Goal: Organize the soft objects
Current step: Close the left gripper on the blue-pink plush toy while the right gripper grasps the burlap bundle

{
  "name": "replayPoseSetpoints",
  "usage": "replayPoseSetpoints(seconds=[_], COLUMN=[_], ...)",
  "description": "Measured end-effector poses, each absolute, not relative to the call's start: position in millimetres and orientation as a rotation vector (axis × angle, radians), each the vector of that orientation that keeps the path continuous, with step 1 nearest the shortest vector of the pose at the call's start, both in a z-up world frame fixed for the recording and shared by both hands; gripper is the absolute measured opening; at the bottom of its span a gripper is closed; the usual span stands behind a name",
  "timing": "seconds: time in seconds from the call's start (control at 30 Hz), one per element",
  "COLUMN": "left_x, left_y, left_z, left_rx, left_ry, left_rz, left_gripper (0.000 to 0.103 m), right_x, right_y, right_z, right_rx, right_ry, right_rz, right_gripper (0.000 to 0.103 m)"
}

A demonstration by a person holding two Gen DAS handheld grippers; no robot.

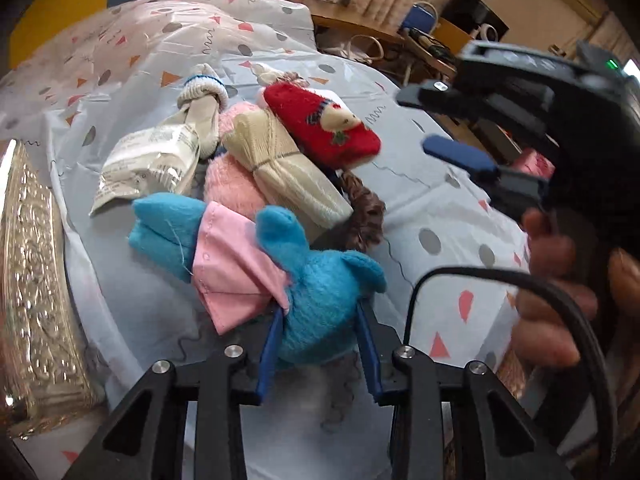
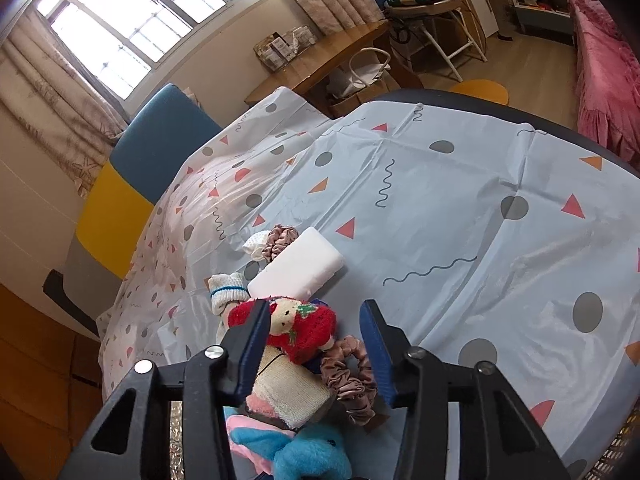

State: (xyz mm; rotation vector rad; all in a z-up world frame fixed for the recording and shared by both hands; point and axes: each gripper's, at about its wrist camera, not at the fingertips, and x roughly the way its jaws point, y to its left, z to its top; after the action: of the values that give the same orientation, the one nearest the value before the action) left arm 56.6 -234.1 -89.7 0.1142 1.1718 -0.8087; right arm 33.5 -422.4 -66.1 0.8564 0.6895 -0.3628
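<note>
A pile of soft things lies on the patterned tablecloth. My left gripper is shut on a blue plush toy in a pink cloth, at the near edge of the pile. Behind it lie a cream bundle, a pink fluffy piece, a red sock with a doll face, a white sock and a brown scrunchie. My right gripper is open and empty, hovering over the red sock and scrunchie. It also shows at the right in the left wrist view.
A white foam block and a second scrunchie lie beyond the pile. A gold embossed box stands at the left. A crinkled packet lies beside the white sock. A blue-yellow chair stands behind the table.
</note>
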Motion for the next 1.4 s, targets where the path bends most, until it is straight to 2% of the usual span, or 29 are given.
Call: replayPoseSetpoints(seconds=[0.1,0.13,0.2,0.27,0.33,0.43,0.5,0.6,0.67,0.73,0.77,0.8,0.9,1.2,1.4], left_x=[49,47,47,50,55,60,66,73,72,66,62,58,48,21,38], left_y=[-218,-213,-201,-195,-193,-197,-200,-202,-200,-196,-195,-193,-187,-178,-174], left_z=[-88,-89,-89,-89,-91,-95,-103,-118,-123,-120,-118,-116,-113,-70,-32], left_rx=[0.134,0.127,0.101,0.070,0.024,-0.020,-0.047,-0.049,-0.042,-0.015,0.005,0.020,0.050,0.199,0.210], left_ry=[1.184,1.189,1.211,1.221,1.250,1.278,1.302,1.322,1.310,1.275,1.256,1.243,1.216,1.049,0.973], left_rz=[-0.845,-0.840,-0.833,-0.821,-0.811,-0.778,-0.740,-0.728,-0.771,-0.795,-0.811,-0.819,-0.837,-0.821,-0.780], left_gripper=[0.038,0.044,0.047,0.056,0.059,0.075,0.078,0.076,0.063,0.056,0.054,0.053,0.052,0.052,0.052], right_x=[42,47,58,68,77,89,95,104,107,109,109,110,106,104,100], right_y=[-413,-410,-403,-396,-390,-387,-384,-375,-368,-360,-355,-350,-348,-359,-359], right_z=[-68,-71,-80,-88,-93,-105,-109,-117,-117,-118,-118,-118,-115,-121,-119], right_rx=[0.828,0.827,0.836,0.828,0.802,0.781,0.722,0.679,0.614,0.551,0.503,0.452,0.436,0.558,0.550], right_ry=[0.725,0.748,0.812,0.862,0.904,0.971,1.005,1.052,1.064,1.081,1.094,1.107,1.105,1.143,1.131], right_rz=[-0.307,-0.275,-0.212,-0.169,-0.147,-0.137,-0.162,-0.135,-0.142,-0.136,-0.143,-0.160,-0.146,-0.130,-0.156], right_gripper=[0.042,0.042,0.042,0.043,0.046,0.060,0.066,0.069,0.069,0.069,0.063,0.056,0.049,0.048,0.047])
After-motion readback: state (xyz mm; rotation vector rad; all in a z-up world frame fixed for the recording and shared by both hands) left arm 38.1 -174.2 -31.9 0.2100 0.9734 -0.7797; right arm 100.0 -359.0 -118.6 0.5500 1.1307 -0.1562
